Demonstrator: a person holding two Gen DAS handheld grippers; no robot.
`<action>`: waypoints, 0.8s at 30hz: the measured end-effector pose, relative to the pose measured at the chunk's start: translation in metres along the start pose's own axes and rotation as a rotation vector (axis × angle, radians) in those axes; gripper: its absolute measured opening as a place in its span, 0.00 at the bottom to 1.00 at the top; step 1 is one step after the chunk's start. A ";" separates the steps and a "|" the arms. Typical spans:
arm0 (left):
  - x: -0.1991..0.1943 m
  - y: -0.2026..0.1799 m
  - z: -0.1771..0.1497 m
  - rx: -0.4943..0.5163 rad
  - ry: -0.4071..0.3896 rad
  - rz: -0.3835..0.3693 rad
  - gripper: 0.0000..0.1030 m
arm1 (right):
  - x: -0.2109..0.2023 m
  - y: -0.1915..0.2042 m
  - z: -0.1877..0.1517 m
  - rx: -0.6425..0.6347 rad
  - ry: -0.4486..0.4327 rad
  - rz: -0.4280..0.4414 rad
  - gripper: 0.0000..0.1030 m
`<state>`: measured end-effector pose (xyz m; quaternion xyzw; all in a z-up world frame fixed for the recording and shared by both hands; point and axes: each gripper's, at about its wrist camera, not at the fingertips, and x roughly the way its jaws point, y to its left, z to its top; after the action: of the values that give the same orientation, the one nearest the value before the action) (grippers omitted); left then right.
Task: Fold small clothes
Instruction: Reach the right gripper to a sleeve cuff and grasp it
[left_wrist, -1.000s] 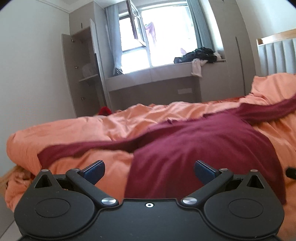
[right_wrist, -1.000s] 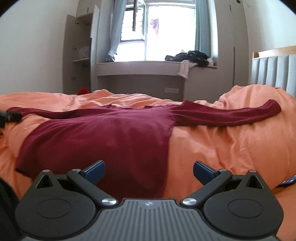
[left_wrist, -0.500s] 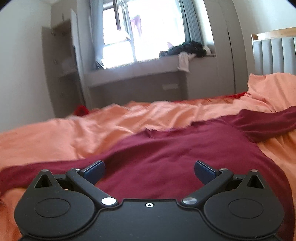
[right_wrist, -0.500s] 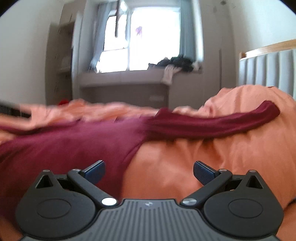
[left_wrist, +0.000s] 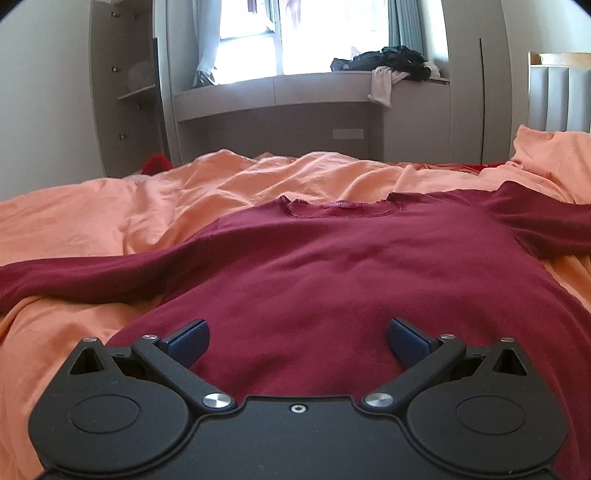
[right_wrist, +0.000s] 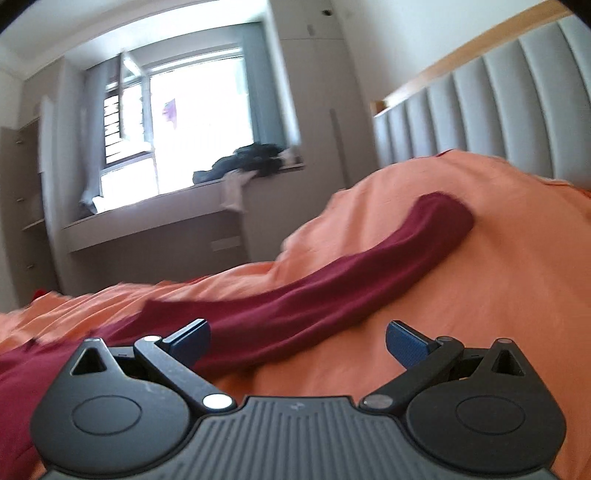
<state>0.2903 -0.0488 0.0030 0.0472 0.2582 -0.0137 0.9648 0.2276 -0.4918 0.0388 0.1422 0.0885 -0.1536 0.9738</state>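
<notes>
Maroon sweater (left_wrist: 332, 280) beneath spread left gripper (left_wrist: 297, 341)

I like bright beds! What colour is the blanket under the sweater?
Orange bed cover, clearest in the left wrist view.

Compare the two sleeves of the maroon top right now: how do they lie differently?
The left sleeve runs low and nearly level across the orange bedding; the right sleeve climbs up a bedding mound toward the headboard. The left sleeve's cuff is out of frame; the right's shows. Both lie spread out, unfolded.
</notes>
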 end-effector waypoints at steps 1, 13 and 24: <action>-0.001 0.000 -0.001 -0.002 -0.004 0.004 1.00 | 0.005 -0.005 0.005 -0.002 0.001 -0.027 1.00; 0.007 0.006 0.001 -0.087 0.023 -0.014 1.00 | 0.081 -0.056 0.025 0.170 -0.004 -0.254 1.00; -0.002 0.015 0.010 -0.084 -0.019 0.130 1.00 | 0.088 -0.069 0.036 0.224 -0.081 -0.347 0.21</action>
<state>0.2938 -0.0348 0.0138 0.0231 0.2456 0.0592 0.9673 0.2921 -0.5898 0.0362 0.2261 0.0547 -0.3334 0.9136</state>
